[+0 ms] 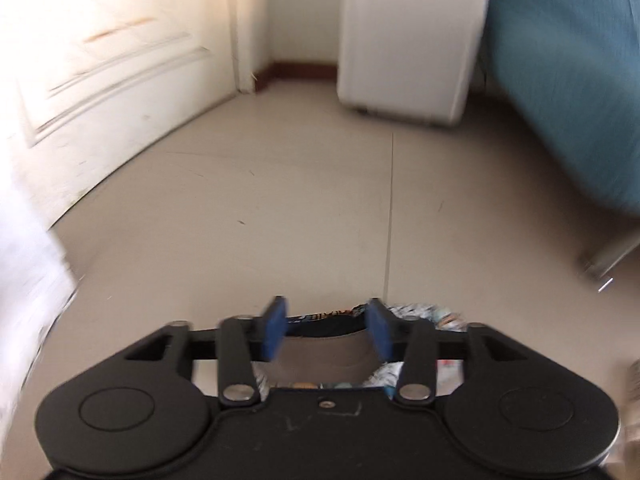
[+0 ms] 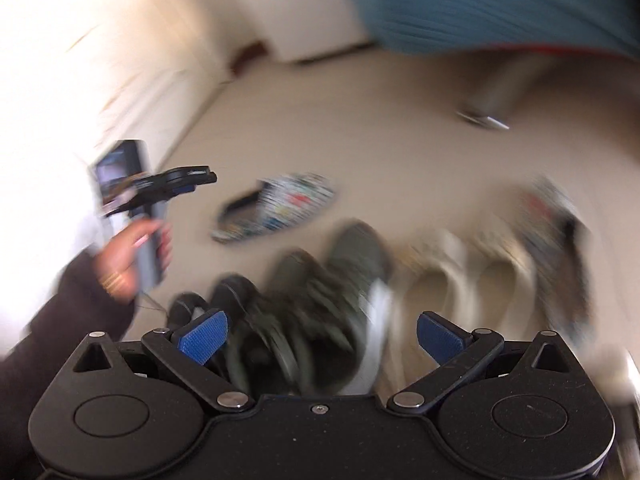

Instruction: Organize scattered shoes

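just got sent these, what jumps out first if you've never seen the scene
The row of shoes along the bottom of the right wrist view: dark sneakers beside cream flats. A patterned slipper lies alone on the floor beyond them. Top right, a blue sofa fills the corner, with a white cabinet beside it.
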{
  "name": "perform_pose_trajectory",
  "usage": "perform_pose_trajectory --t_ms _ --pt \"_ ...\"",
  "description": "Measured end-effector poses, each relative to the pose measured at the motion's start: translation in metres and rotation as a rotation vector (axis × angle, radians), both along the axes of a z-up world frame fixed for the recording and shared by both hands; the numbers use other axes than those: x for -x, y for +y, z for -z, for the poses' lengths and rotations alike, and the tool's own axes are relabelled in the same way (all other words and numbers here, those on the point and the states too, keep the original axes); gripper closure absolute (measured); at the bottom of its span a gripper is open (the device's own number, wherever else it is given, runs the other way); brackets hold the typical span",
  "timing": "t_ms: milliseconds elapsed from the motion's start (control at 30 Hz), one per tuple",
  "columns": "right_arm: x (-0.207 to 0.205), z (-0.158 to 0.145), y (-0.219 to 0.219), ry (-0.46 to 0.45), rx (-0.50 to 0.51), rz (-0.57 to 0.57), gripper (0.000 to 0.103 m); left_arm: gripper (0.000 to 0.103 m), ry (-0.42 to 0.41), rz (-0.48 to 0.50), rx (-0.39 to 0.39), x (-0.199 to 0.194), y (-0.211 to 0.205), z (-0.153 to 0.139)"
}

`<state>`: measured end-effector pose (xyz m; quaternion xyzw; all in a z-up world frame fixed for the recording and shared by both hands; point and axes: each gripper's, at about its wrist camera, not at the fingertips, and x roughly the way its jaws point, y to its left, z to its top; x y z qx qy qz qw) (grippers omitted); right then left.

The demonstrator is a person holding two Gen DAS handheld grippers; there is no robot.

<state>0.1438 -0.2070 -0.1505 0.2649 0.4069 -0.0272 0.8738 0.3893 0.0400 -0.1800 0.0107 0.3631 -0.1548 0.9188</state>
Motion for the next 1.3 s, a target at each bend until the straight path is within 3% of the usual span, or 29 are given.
perform_pose_trajectory --t_ms 67,133,200,300,367,433,567,667,733,767,833,867,933,967,1000,1067,1133,1167,1200,1300 --pt "-0.053 0.020 0.009 -0.049 -0.037 0.015 0.000 0.028 0.022 -0.096 0.089 0.041 0.044 -0.042" --pt "-0.107 0.044 0.020 -0.098 -0.086 0.041 0.000 0.026 0.035 -0.152 0.141 0.073 0.072 -0.070" --pt "-0.159 0.072 0.032 -0.063 -0.125 0.075 0.000 0.024 0.042 -0.218 0.177 0.108 0.096 -0.090" --pt "-0.228 0.118 0.047 0.064 -0.192 0.172 0.001 0.023 0.060 -0.314 0.223 0.157 0.122 -0.105" --pt "-0.264 0.145 0.057 0.143 -0.182 0.226 0.001 0.023 0.130 -0.280 0.260 0.162 0.130 -0.105" --pt "-0.280 0.161 0.062 0.170 -0.204 0.312 0.001 0.024 0.189 -0.234 0.233 0.165 0.138 -0.109" --pt "-0.295 0.186 0.070 0.240 -0.179 0.381 0.005 0.023 0.165 -0.239 0.173 0.179 0.151 -0.119" --pt "-0.297 0.197 0.067 0.288 -0.110 0.391 0.027 0.023 0.147 -0.261 0.171 0.186 0.162 -0.122" --pt "-0.293 0.204 0.053 0.272 -0.180 0.353 0.040 0.023 0.158 -0.266 0.213 0.189 0.166 -0.120" --pt "-0.293 0.205 0.047 0.267 -0.195 0.337 0.056 0.023 0.159 -0.257 0.225 0.186 0.165 -0.119" --pt "-0.291 0.200 0.032 0.266 -0.153 0.339 0.061 0.023 0.137 -0.220 0.223 0.188 0.163 -0.124" --pt "-0.288 0.196 0.025 0.264 -0.119 0.358 0.072 0.023 0.121 -0.202 0.215 0.191 0.161 -0.127" --pt "-0.278 0.188 0.013 0.244 -0.043 0.433 0.073 0.023 0.100 -0.189 0.195 0.196 0.160 -0.130" --pt "-0.275 0.187 0.008 0.239 -0.019 0.457 0.067 0.023 0.092 -0.190 0.194 0.198 0.161 -0.131" --pt "-0.276 0.193 0.007 0.252 -0.043 0.436 0.054 0.023 0.088 -0.193 0.198 0.200 0.163 -0.132" --pt "-0.277 0.205 0.005 0.267 -0.084 0.393 0.047 0.023 0.083 -0.207 0.201 0.202 0.165 -0.132" --pt "-0.278 0.211 0.005 0.235 -0.061 0.370 0.054 0.023 0.077 -0.217 0.196 0.204 0.166 -0.133" --pt "-0.277 0.213 0.003 0.231 -0.062 0.372 0.069 0.023 0.074 -0.220 0.192 0.205 0.166 -0.134" --pt "-0.274 0.218 -0.003 0.220 -0.091 0.380 0.080 0.023 0.070 -0.222 0.188 0.206 0.166 -0.134" --pt "-0.268 0.227 -0.024 0.193 -0.204 0.375 0.092 0.023 0.049 -0.230 0.177 0.211 0.165 -0.138"
